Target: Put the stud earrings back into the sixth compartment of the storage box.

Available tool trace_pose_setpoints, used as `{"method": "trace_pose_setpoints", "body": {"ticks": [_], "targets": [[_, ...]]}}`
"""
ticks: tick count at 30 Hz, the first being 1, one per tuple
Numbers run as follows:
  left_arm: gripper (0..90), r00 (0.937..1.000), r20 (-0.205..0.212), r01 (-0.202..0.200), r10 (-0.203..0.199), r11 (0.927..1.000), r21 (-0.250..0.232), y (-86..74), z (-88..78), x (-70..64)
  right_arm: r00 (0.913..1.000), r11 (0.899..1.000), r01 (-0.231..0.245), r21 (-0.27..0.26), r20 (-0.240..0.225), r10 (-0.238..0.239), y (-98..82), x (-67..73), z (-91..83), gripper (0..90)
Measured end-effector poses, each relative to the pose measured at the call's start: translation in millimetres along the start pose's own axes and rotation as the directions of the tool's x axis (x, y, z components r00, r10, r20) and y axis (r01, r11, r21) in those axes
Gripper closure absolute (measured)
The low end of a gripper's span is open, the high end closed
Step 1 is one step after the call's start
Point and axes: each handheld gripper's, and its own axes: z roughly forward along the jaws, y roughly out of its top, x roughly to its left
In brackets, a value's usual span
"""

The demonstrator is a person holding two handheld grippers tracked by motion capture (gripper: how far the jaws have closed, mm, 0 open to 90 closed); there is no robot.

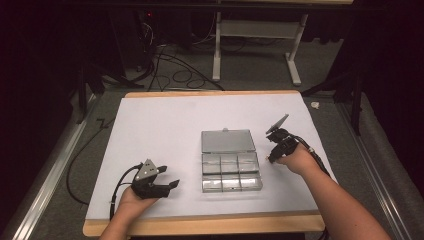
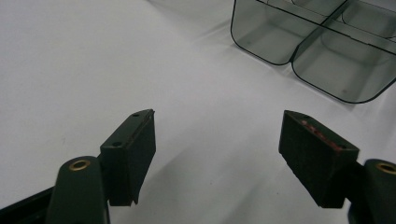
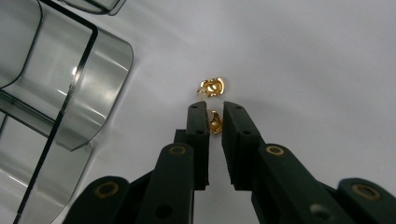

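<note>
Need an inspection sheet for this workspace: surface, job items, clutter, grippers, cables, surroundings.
Surface: white sheet on a wood-edged table, bare around the work.
Job's things: clear compartment box, lid open and lying flat behind it; two small gold pieces beside it, one between the right jaws, one loose just ahead.
Clutter: nothing seen.
Grippers: left gripper open over bare sheet; right gripper nearly closed around a gold piece, pad contact unclear.
Cables: gripper cable off the left gripper; loose floor cables beyond the table.
Surroundings: dark room, white table frame behind.
</note>
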Motion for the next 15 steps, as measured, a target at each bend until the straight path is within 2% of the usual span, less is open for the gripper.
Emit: {"method": "trace_pose_setpoints", "body": {"ticks": [3, 12, 13, 15], "targets": [[27.7, 1.0000, 0.000, 0.002, -0.002, 1.0000, -0.004, -0.1, 0.1, 0.0, 0.9999, 1.000, 0.006, -0.003, 0.011, -0.006, 1.0, 1.7, 0.0, 88.0], [27.8, 1.0000, 0.004, 0.001, -0.001, 1.0000, 0.000, 0.0, 0.1, 0.3, 1.0000, 1.000, 0.005, -0.003, 0.006, -0.005, -1.3, 2.8, -3.3, 88.4], [27.7, 1.0000, 0.002, 0.002, -0.002, 1.0000, -0.003, -0.1, 0.4, 0.2, 0.9997, 1.000, 0.026, -0.012, 0.003, -0.026, -2.9, 3.1, -5.3, 88.5], [27.7, 1.0000, 0.002, 0.003, -0.003, 1.0000, -0.002, 0.0, 0.4, 0.2, 0.9998, 1.000, 0.020, -0.008, 0.000, -0.020, -5.2, 5.4, -7.2, 88.5]]}}
